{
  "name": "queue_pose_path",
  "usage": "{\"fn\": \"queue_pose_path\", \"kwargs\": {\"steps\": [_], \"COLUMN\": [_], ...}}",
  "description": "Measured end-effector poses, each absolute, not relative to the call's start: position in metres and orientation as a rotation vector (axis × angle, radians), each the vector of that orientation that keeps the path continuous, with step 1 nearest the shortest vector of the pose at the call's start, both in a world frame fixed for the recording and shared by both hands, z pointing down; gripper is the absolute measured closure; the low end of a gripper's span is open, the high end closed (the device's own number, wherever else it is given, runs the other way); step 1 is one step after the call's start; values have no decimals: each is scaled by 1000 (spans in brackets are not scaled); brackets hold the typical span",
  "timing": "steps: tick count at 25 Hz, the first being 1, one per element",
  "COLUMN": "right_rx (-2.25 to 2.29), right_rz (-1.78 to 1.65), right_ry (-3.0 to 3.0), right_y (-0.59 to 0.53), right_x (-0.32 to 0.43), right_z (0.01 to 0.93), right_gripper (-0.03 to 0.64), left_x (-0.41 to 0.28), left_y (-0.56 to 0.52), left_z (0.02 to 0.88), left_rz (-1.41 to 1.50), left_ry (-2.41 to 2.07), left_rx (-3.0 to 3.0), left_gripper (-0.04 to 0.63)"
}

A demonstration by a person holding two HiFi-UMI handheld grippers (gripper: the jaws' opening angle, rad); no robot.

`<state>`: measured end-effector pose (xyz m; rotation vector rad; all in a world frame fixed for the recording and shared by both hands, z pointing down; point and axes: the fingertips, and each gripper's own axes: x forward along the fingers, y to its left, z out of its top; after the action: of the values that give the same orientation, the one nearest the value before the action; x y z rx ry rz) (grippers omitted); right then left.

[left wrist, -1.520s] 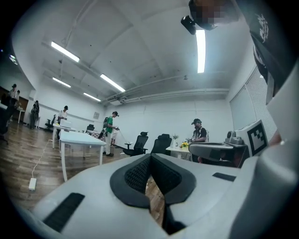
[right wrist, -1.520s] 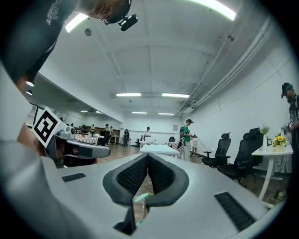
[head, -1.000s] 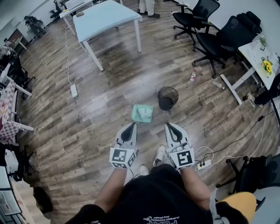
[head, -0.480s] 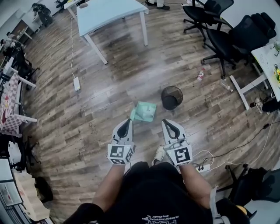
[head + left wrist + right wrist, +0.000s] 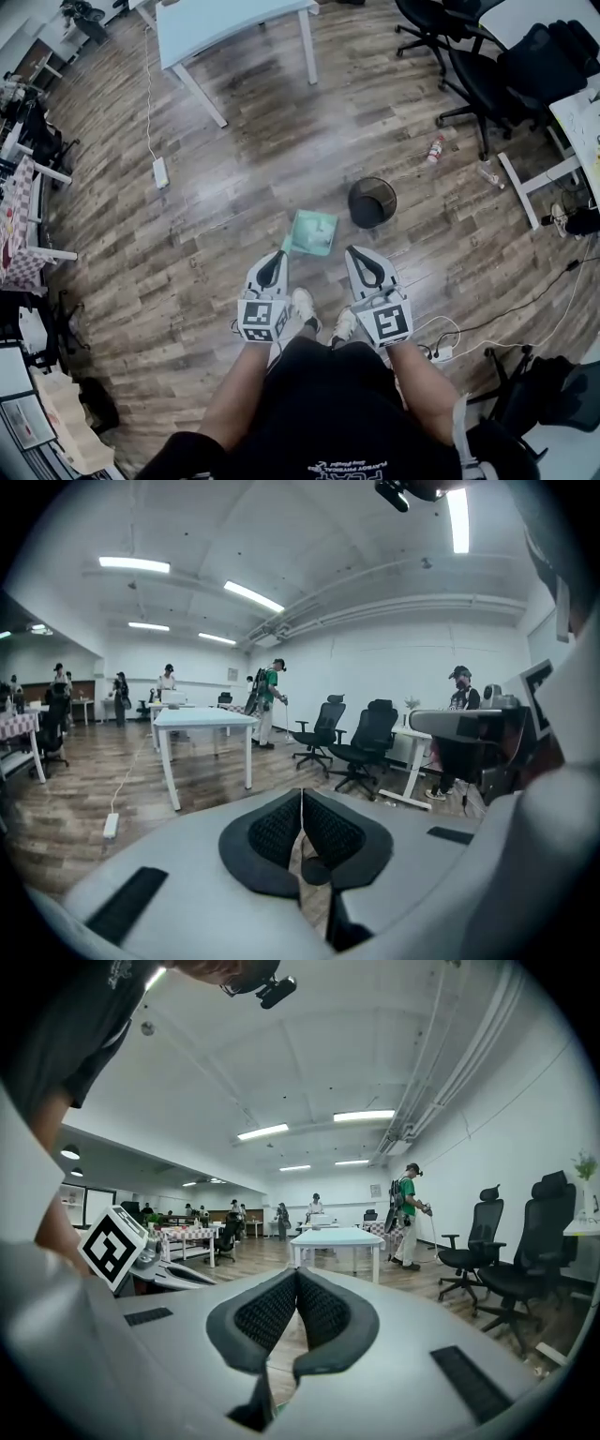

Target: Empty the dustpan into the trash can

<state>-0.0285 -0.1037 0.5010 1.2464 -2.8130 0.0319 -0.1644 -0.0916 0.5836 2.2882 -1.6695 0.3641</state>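
In the head view a green dustpan (image 5: 312, 232) lies on the wooden floor. A black mesh trash can (image 5: 372, 202) stands just to its right. My left gripper (image 5: 279, 255) is shut and empty, its tip close to the dustpan's near left edge without touching it. My right gripper (image 5: 353, 251) is also shut and empty, just short of the dustpan's near right corner and below the can. The left gripper view shows the left gripper (image 5: 301, 794) with its pads pressed together and pointing across the room. In the right gripper view the right gripper (image 5: 296, 1274) is the same. Neither gripper view shows the dustpan or the can clearly.
A white table (image 5: 225, 19) stands at the far left and black office chairs (image 5: 469, 56) at the far right. A power strip (image 5: 159, 172) with its cable lies to the left, and a bottle (image 5: 435, 148) beyond the can. Another power strip (image 5: 441, 353) lies at my right. My shoes (image 5: 302, 302) show between the grippers.
The dustpan and trash can have come nearer as I stepped forward. Both grippers moved forward and lower toward the dustpan, still shut.
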Motion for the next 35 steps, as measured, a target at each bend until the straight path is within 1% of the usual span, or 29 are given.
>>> {"fn": "queue_pose_path", "kwargs": {"steps": [5,13,14,15,16,23,26,35], "right_rx": [1209,1280,1285,1289,1289,1294,1297,1397], "right_rz": [42,232,247,259,270,336,342,346], "right_ry": [-2787,-2667,-2653,-2641,-2630,-2589,-2577,-2545], "right_y": [-114,-135,-137,-138,-139,-143,-144,-153], "right_x": [-51,-62,-62,-62,-63,-69,-68,-43], "right_z": [515,563,570,576,581,607,613,618], "right_gripper": [592,592,592,592,594,592,592,592], "left_x": [-172,-186,-186,-186,-186,-186,-181,-188], "left_y": [-106,-130,-132,-134,-136,-149,-152,-171], "left_z": [614,682,690,697,704,752,773,819], "left_rz": [386,587,595,599,602,694,728,839], "left_ry": [-1605,-1534,-1513,-1487,-1462,-1380,-1326,-1318], "left_rx": [2271,2134,2122,2112,2103,2025,1990,1902], "left_gripper": [572,567,544,485,448,362,344,344]}}
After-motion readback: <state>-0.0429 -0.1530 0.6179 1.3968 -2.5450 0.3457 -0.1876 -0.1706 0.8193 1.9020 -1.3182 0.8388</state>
